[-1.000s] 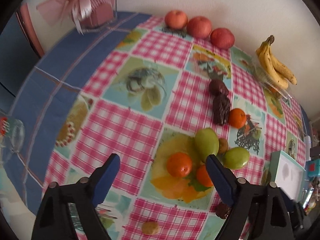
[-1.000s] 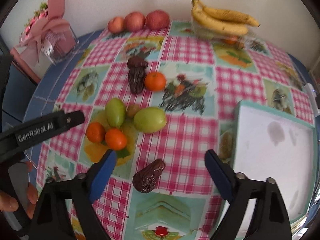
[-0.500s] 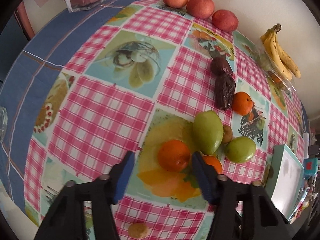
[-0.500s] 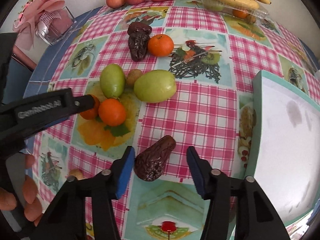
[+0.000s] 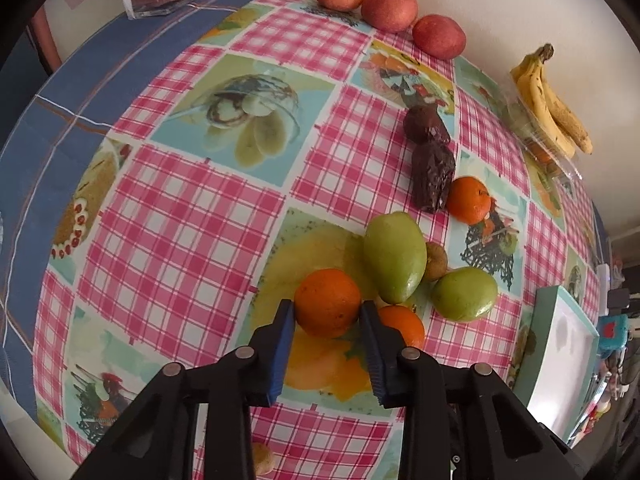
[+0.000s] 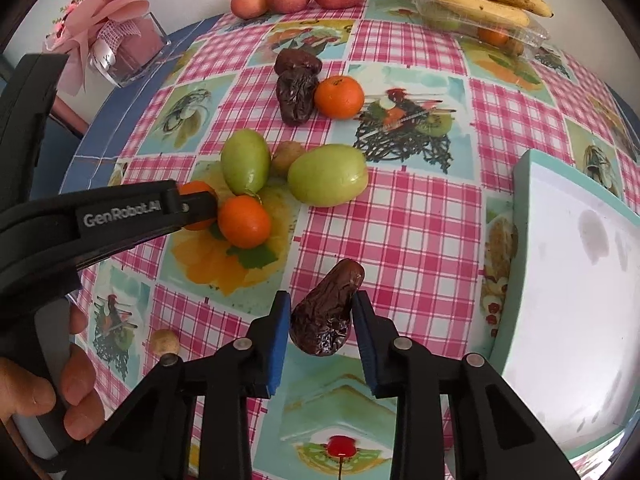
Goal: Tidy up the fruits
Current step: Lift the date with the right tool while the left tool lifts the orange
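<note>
Both grippers are closed to fruit width. Between the blue pads of the left gripper [image 5: 327, 312] a mandarin [image 5: 327, 303] is clasped at lower centre of the left wrist view; whether it has been lifted off the counter [image 5: 192, 216] cannot be told. The right gripper [image 6: 320, 312] is closed about a wrinkled dark date [image 6: 325, 312] at lower centre of the right wrist view, with both pads touching or all but touching its sides.

Just beside the held mandarin a second mandarin [image 5: 402, 324] is seen, with two green mangoes [image 5: 394, 256] above it to the right and a small brown fruit [image 5: 436, 260] wedged between them. Further up, two more dates [image 5: 430, 160] lie end to end, and a third mandarin [image 5: 468, 200] touches the lower one. Along the wall at the top of the frame three apples [image 5: 390, 8] are lined up, and at the upper right a bunch of bananas [image 5: 552, 100] rests on a clear plastic tray. A pale, teal-edged board [image 6: 572, 300] is seen at the right of the right wrist view, with nothing on it. A small tan fruit [image 6: 165, 342] lies apart at lower left.

The sorting is judged to be at an early stage: apples and bananas appear grouped, while mandarins, dates and mangoes are mixed and scattered. Gathering each kind together is judged to be what remains.
</note>
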Available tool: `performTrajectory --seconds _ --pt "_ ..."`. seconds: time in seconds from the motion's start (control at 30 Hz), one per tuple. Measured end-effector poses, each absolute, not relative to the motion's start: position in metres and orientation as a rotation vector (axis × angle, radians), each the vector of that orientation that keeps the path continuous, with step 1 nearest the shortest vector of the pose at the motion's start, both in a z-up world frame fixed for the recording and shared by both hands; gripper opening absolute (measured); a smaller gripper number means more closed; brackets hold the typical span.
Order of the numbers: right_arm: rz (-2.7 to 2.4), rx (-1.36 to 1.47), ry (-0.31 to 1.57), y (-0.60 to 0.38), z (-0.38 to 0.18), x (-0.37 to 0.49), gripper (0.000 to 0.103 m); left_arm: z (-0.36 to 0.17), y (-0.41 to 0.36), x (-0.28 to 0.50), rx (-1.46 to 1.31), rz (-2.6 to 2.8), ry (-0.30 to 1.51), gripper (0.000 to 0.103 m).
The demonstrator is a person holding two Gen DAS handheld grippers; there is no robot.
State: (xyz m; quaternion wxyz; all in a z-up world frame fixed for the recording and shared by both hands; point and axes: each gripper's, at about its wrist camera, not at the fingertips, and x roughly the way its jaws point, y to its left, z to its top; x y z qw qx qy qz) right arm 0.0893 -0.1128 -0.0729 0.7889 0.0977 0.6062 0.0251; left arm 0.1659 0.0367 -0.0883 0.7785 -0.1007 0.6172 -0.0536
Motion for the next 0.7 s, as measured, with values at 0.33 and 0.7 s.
performTrajectory --seconds 0.33,0.7 --pt "0.034 0.235 1.214 -0.131 -0.04 0.086 0.033 -0.042 0.039 0.157 -0.239 -0.132 1.219 0.035" --pt "-0.093 0.301 1.172 -0.192 -0.029 0.075 0.033 -0.022 0.011 0.143 -0.211 -0.192 1.185 0.035"
